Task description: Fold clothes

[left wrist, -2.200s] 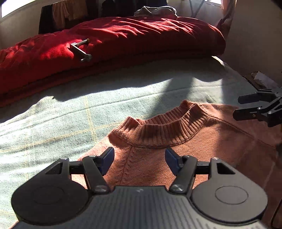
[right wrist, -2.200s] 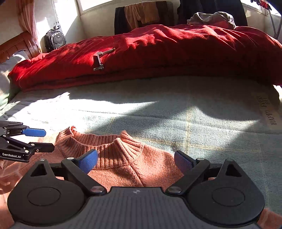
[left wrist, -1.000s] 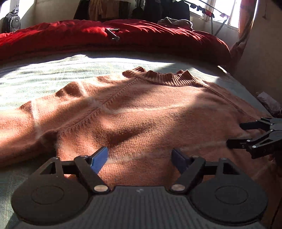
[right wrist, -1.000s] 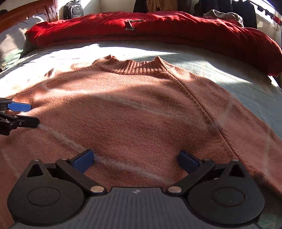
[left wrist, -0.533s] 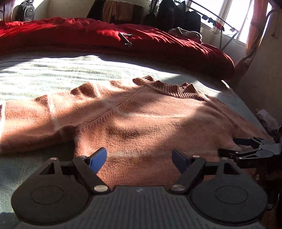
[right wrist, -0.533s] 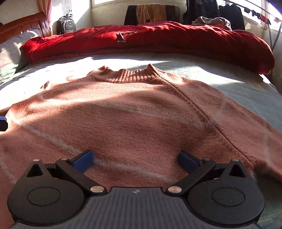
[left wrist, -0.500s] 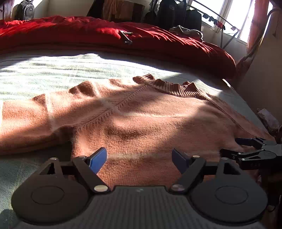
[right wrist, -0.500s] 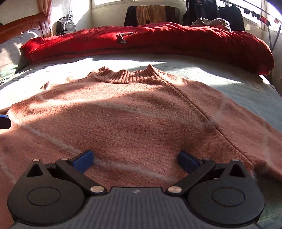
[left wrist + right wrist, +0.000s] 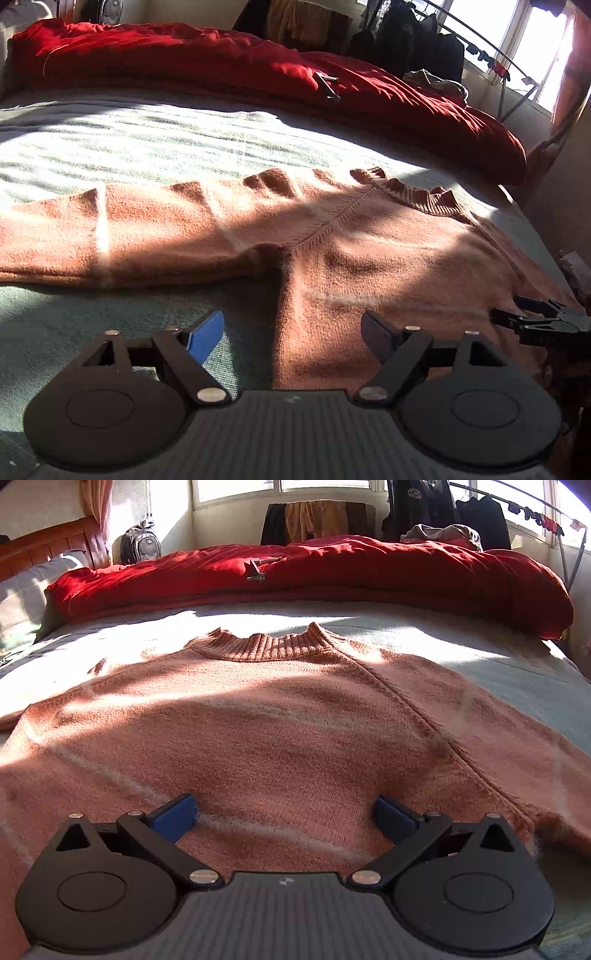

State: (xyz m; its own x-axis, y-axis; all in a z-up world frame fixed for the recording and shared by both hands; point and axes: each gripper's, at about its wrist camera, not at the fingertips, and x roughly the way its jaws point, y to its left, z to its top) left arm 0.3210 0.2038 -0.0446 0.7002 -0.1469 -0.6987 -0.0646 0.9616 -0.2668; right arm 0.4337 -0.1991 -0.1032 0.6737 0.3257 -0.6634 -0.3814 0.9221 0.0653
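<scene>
A rust-orange knitted sweater (image 9: 280, 731) lies flat on the bed, ribbed collar (image 9: 266, 648) at the far side. It also shows in the left wrist view (image 9: 369, 258), with one sleeve (image 9: 110, 236) stretched to the left. My left gripper (image 9: 293, 334) is open and empty above the sweater's left side edge, near the armpit. My right gripper (image 9: 284, 814) is open and empty over the lower middle of the sweater body. The right gripper's fingers (image 9: 532, 319) show at the right edge of the left wrist view, above the sweater's hem side.
The sweater rests on a pale green bed cover (image 9: 147, 147). A rolled red duvet (image 9: 332, 576) lies along the far side with a small metal clamp (image 9: 256, 570) on it. A wooden headboard and pillow (image 9: 22, 590) are at left. Clothes hang by the window behind.
Both grippers drew back from the collar toward the sweater's lower part. In the last half second the left gripper shifted left to the sweater's side edge. Both stayed open.
</scene>
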